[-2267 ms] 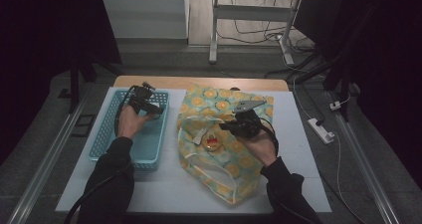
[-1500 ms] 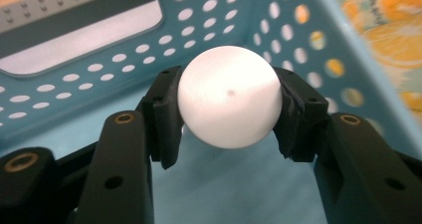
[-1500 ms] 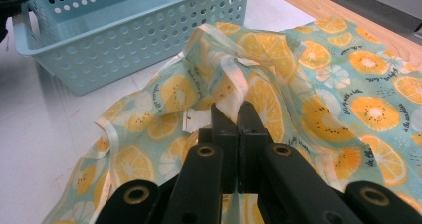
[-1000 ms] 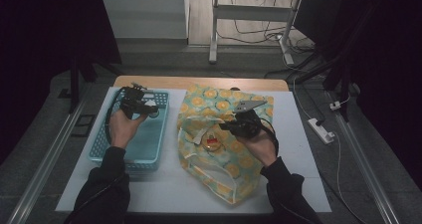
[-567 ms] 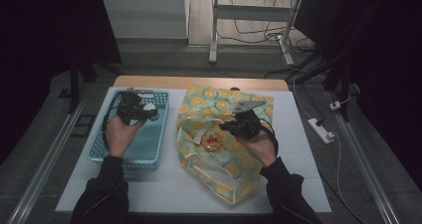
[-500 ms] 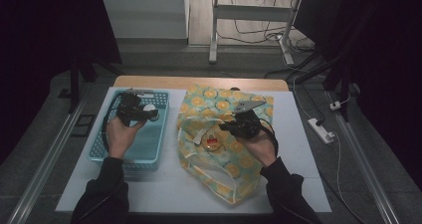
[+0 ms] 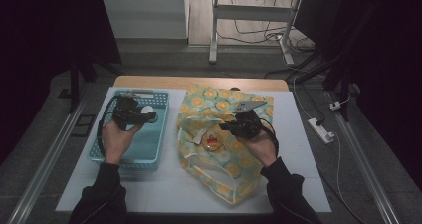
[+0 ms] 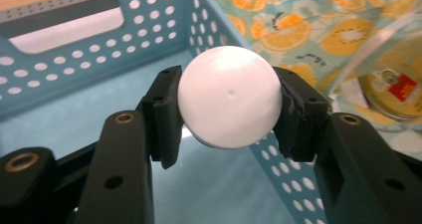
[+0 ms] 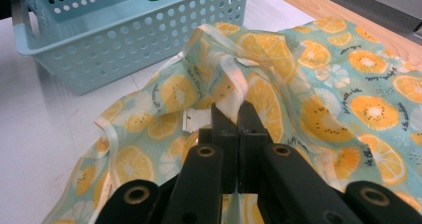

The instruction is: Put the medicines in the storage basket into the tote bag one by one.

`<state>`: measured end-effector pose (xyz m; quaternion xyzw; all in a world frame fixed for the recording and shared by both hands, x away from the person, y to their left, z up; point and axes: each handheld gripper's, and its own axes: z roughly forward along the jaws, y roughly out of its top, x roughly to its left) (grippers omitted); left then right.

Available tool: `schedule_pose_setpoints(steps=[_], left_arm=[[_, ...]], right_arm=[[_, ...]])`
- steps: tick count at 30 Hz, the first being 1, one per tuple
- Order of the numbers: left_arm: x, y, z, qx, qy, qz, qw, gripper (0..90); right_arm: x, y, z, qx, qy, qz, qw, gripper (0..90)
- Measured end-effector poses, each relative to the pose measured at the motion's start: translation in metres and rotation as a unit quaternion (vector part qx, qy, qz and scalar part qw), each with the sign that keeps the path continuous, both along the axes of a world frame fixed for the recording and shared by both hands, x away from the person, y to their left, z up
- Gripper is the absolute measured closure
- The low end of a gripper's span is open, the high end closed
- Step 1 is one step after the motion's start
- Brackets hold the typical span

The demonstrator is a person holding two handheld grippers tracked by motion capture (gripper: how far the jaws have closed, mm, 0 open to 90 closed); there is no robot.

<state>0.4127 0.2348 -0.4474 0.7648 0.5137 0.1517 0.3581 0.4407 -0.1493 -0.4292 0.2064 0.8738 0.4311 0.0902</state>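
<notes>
Carrying: left tool (image 8: 226, 112) is clamped on a white ball (image 8: 229, 95), held above the blue basket (image 7: 149, 149).
Changed: a moment ago that hand was deeper over the basket; now it has come up and swung toward the basket's right wall, ball in its grip.
Meaning: I judge the ball is on its way out of the basket toward the bag.
Right tool (image 9: 238, 129): jaws together, pinching the rim of the citrus-print bag (image 7: 234, 179), right of the basket.
Bag mouth: open, a round tin (image 7: 211, 143) inside.
Edges: basket's right wall lies just below the ball.
Room: bare tabletop (image 7: 164, 191) before the basket.
</notes>
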Motion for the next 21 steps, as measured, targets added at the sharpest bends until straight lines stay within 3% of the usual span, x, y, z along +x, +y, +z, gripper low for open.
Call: schedule_pose_setpoints(steps=[13,21], left_arm=[[-0.016,-0.008,0.014,-0.009,-0.023,-0.024,0.9994,50.3],[-0.022,-0.023,0.025,-0.014,-0.031,-0.055,0.9979,50.3]], right_arm=[[0.001,-0.004,0.002,0.005,-0.002,-0.004,1.0000,89.7],[0.001,-0.005,0.003,0.004,-0.005,-0.006,1.0000,89.7]])
